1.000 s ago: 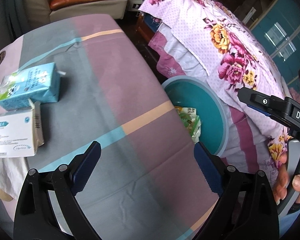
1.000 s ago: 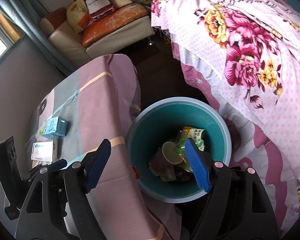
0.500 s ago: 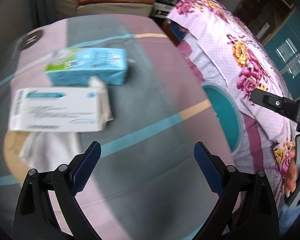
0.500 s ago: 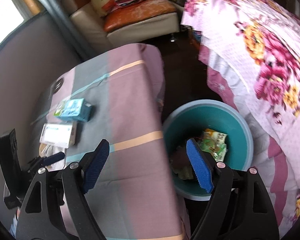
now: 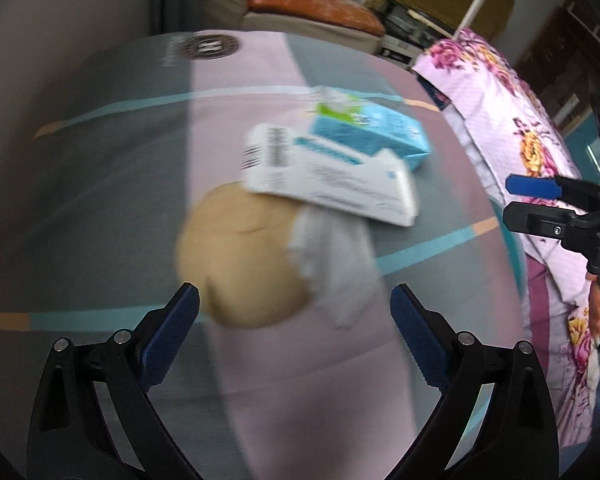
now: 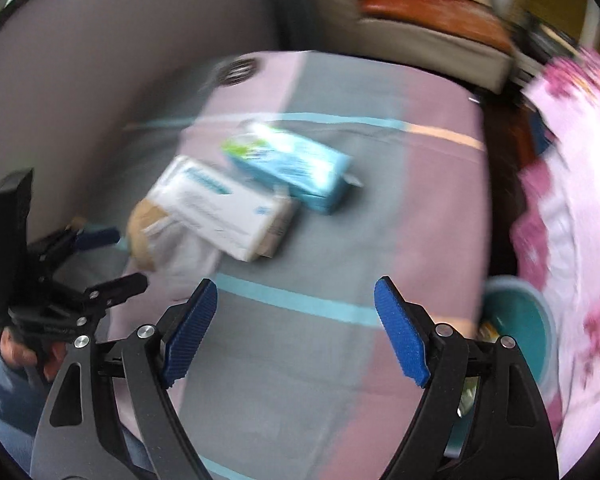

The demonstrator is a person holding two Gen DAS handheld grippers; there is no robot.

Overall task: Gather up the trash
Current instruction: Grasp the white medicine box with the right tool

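On the striped table lie a blue milk carton (image 5: 374, 132), a white box (image 5: 332, 178), a crumpled white tissue (image 5: 334, 256) and a tan paper piece (image 5: 240, 264). My left gripper (image 5: 294, 338) is open and empty, just short of the tan piece and tissue. My right gripper (image 6: 296, 332) is open and empty above the table, nearer than the box (image 6: 224, 210) and carton (image 6: 288, 168). The teal trash bin (image 6: 516, 324) stands on the floor at the right, with trash inside. Both views are blurred.
A floral bedspread (image 5: 512, 128) runs along the table's right side. A sofa with an orange cushion (image 5: 312, 4) stands behind the table. The right gripper shows at the edge of the left wrist view (image 5: 556, 208).
Both grippers have swung left, away from the bin and toward the trash on the table. The left gripper has closed in on the tan piece and tissue. Both stay open.
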